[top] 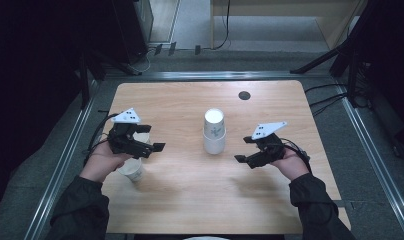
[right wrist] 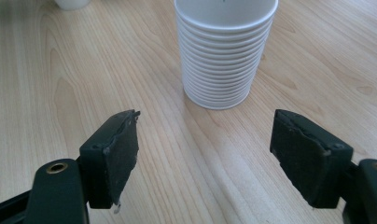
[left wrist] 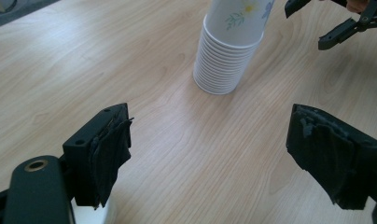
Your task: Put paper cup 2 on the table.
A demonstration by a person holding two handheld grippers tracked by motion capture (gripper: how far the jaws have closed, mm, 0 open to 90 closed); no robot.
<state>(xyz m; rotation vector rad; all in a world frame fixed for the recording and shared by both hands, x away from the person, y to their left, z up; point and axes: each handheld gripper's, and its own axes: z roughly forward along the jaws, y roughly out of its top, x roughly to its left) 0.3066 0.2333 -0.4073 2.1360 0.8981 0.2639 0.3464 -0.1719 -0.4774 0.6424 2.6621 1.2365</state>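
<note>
The stack of paper cups (top: 214,131) stands upside down mid-desk, at about three o'clock from the left tongs (top: 149,143), which are spread and empty, and at nine o'clock from the right tongs (top: 246,149), likewise spread with nothing between them. A single cup (top: 132,169) sits beneath the left hand (top: 104,161), so a careless sweep could knock it off the near edge of the desk (top: 190,200). Pinching the stack low would likely lift several nested cups together or tip the whole column.
</note>
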